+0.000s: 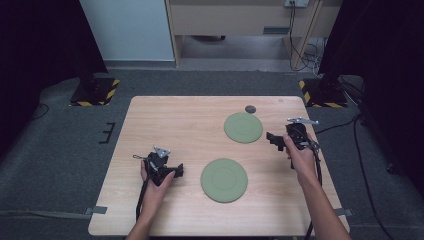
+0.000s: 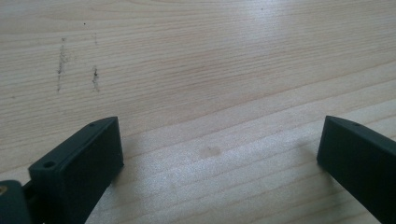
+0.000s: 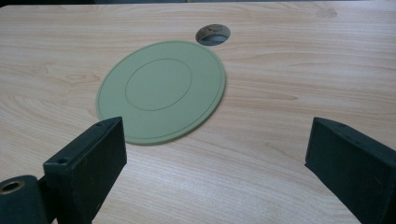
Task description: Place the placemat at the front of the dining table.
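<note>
- My left gripper (image 1: pixel 176 170) sits nearest me, low over the pale wooden table (image 1: pixel 165 120), jaws spread wide with nothing between them; in the left gripper view I have bare wood grain ahead.
- Just to its right lies the near flat round green mat (image 1: pixel 224 180), untouched and apart from both grippers.
- My right gripper (image 1: pixel 272 139) hovers farther out, jaws likewise spread and empty, aimed at the far flat round green mat (image 3: pixel 161 91).
- That far mat lies flat, close ahead of the right jaws but not yet between them.
- Beyond it, a small round cable hole (image 3: pixel 213 34) sits in the tabletop.
- I judge this an early stage: neither mat is gripped, so grasping and moving both remain.
</note>
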The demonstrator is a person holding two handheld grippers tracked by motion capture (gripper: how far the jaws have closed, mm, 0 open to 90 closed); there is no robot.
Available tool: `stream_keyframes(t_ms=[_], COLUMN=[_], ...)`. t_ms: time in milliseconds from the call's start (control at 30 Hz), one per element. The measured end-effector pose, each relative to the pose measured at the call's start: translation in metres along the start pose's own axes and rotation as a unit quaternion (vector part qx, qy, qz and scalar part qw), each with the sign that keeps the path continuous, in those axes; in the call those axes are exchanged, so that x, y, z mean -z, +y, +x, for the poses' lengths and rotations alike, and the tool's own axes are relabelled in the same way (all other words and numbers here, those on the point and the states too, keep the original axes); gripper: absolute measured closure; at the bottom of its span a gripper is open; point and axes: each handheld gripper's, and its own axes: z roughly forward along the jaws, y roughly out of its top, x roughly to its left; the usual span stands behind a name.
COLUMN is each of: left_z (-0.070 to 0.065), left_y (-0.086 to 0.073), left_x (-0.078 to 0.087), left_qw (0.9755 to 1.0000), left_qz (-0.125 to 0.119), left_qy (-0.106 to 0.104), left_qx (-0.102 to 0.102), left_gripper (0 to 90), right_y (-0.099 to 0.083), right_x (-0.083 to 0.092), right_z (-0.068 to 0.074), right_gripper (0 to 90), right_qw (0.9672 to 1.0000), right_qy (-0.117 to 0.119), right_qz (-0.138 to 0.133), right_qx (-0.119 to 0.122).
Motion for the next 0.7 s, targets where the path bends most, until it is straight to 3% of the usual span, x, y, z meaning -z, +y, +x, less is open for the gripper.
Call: stream_keyframes(t_ms=[700], left_z=[0.000], left_y=[0.000], left_x=[0.000], left_qw=[1.0000], left_qz=[0.000], left_qy=[0.000], left_qx=[0.000], left_gripper=[0.0], right_y=[-0.021], right_x=[0.006], right_z=[0.017], right_gripper=[5.2], right_qw=[0.9995], right_qy=[0.013], right_qz=[0.001], right_qx=[0.028])
